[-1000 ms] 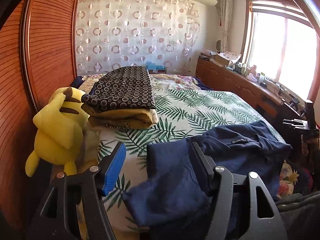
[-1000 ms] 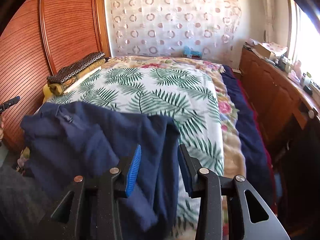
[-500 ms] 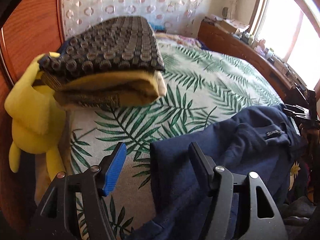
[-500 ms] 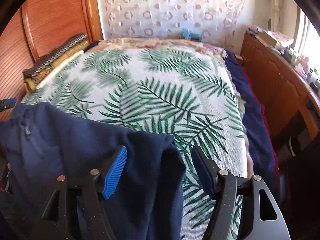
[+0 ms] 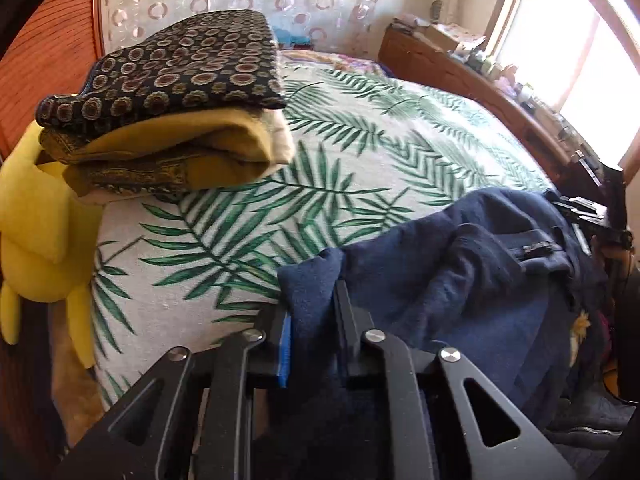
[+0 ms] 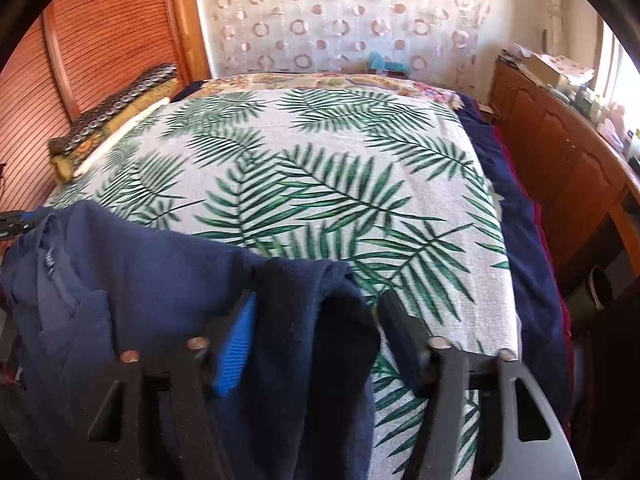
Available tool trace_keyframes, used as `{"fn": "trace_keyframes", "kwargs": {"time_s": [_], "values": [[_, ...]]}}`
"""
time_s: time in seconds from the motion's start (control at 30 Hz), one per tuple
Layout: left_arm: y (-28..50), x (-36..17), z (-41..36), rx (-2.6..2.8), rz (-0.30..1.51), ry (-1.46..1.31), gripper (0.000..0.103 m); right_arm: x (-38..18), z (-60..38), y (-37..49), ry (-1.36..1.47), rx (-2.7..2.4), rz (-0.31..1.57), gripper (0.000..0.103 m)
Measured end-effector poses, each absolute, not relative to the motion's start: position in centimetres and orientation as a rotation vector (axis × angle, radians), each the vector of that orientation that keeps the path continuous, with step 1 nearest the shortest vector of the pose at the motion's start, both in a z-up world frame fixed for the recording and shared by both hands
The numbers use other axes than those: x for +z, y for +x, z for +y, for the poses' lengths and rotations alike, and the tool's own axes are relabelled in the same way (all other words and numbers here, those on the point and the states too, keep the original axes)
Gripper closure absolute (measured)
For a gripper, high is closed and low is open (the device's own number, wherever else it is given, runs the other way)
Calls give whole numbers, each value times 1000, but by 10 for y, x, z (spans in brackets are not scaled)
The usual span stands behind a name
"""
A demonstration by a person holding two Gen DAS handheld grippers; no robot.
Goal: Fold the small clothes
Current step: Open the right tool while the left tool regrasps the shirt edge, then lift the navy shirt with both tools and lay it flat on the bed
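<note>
Left wrist cam: left gripper pinching a fold of the navy garment, which lies at near edge of the palm-leaf bedspread. Folded clothes stack at bedspread's far-left corner, yellow plush beside it.

Right wrist cam: right gripper spread wide, navy garment draped btwn fingers, on bedspread near edge.

Open bedspread across the bed's middle. Obstructed left by folded pile and yellow plush; navy garment heaped near.
</note>
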State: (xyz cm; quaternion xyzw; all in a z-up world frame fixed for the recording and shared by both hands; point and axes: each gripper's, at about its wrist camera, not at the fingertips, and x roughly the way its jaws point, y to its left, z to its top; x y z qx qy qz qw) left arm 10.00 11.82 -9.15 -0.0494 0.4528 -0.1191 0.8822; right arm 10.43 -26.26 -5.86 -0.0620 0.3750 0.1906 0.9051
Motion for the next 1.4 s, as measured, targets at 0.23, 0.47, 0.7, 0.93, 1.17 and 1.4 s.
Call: {"fn": "trace_keyframes", "kwargs": {"time_s": [0.23,0.47,0.7,0.93,1.17,1.4], "values": [[67,-37,115,-292,769,-129,92,-33,-260,68,-120,446,683,92],[9,58,111,-332,514,-133,92,54,-282,-15,-79,426,449,93],[-34,141,111,-340,287,-119,92,143,-314,-90,-41,399,209,93],[-35,180,109,-336,209,-75,92,197,-320,-123,-102,370,76,93],[-45,210,109,-326,141,-48,92,221,-320,-145,-138,355,-1,93],[-43,223,112,-320,101,-60,92,206,-310,-144,-160,350,-38,93]]}}
